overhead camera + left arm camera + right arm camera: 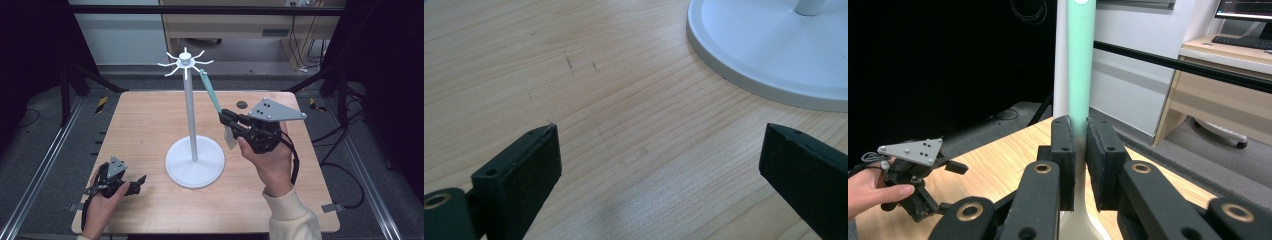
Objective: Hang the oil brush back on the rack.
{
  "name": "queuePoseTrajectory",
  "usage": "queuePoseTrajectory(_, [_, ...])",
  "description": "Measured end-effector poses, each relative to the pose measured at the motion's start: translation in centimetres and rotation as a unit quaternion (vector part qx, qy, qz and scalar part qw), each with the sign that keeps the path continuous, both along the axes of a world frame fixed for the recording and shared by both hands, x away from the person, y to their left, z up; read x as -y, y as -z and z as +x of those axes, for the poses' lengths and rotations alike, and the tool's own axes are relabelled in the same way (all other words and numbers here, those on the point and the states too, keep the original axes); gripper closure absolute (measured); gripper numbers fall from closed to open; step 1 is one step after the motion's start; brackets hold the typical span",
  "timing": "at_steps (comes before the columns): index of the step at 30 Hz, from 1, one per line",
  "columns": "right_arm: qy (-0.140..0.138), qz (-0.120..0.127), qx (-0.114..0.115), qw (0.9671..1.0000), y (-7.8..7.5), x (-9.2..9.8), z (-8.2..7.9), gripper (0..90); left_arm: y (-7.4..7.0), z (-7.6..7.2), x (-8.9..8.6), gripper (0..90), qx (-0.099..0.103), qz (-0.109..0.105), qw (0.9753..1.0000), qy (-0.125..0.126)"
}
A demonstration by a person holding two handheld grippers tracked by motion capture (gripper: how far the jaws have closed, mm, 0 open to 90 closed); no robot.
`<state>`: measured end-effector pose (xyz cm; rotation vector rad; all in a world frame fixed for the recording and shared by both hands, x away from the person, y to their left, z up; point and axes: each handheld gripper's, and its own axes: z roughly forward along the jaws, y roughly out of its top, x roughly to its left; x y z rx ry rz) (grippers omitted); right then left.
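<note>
While both hands work over the wooden table point(150, 210), the scene reads as follows.

Stand: a white rack stand point(194, 161) sits near the middle of the table, with a round flat base, a slim upright pole and a crown of short curved hooks point(185, 62) at the top.

Held utensil: a long utensil with a mint-green handle point(211, 91) and a pale cream lower end, its exact kind unclear. It leans up and to the left, its top end close beside the hooks; whether it touches one cannot be told.

Right gripper point(226, 118): raised above the table to the right of the pole, held in the person's right hand point(272, 160), which wears a cream sleeve. Its jaws are pinched onto the utensil just where green fades to cream; the right gripper view shows the handle point(1081, 60) rising straight up between the two black pads point(1063, 150), with the stand's pole just behind it.

Left gripper point(141, 179): low at the table's near left corner, in the person's left hand point(102, 205), well apart from the stand's base. Its jaws are spread wide with nothing between them; the left gripper view shows bare wood point(624, 125) in the gap and the rim of the white base point(754, 55) ahead to the right.

Other: a small dark round object point(242, 104) lies on the table's far side, beyond the right gripper.
</note>
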<state>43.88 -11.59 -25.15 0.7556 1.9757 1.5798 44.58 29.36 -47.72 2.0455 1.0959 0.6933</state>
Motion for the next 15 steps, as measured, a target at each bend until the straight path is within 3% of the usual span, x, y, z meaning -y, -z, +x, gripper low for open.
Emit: queuePoseTrajectory(15, [0.001, 0.004, -0.003, 1.0, 0.5, -1.04, 1.04, 82.8, 0.05, 0.01, 0.0, 3.0, -0.001, -0.001, 1.0, 0.001])
